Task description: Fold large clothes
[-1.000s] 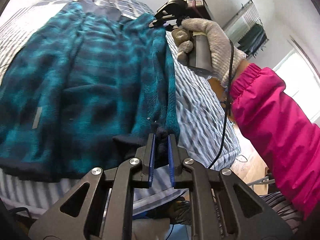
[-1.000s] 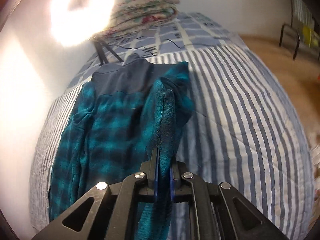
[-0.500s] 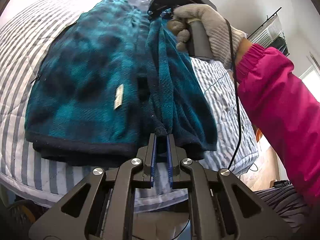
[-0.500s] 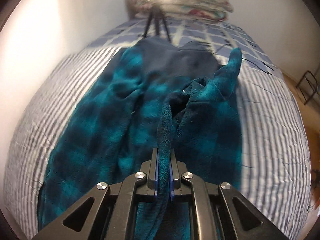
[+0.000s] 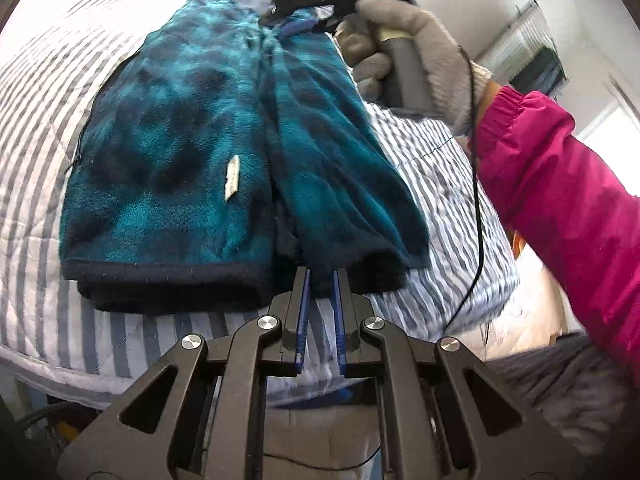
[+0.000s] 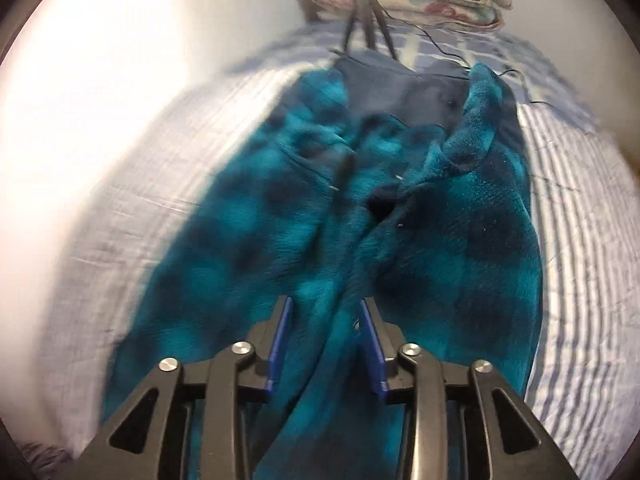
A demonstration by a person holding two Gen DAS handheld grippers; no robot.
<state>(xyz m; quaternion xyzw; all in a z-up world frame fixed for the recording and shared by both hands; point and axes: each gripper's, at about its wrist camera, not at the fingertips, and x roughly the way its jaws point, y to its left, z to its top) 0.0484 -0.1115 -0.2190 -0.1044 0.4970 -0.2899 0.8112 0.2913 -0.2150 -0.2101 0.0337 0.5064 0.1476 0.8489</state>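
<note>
A teal and navy plaid fleece jacket (image 5: pixel 180 152) lies on the striped bed, its right side folded over toward the middle. My left gripper (image 5: pixel 320 276) is at the dark bottom hem, jaws slightly apart with nothing pinched between them. My right gripper (image 6: pixel 326 312) is open over the jacket (image 6: pixel 460 248) near its upper part, with fleece lying between the spread jaws. It also shows in the left wrist view (image 5: pixel 296 24), held by a gloved hand at the collar end.
The striped bedspread (image 5: pixel 36 128) extends all round the jacket. A folded floral quilt (image 6: pixel 448 0) and tripod legs (image 6: pixel 364 12) stand at the bed's far end. A pink-sleeved arm (image 5: pixel 560 184) and a black cable (image 5: pixel 478 200) cross the right side.
Both grippers have opened and let go of the jacket's edge. The lifted right side has dropped flat onto the jacket. The left gripper has backed off to the hem.
</note>
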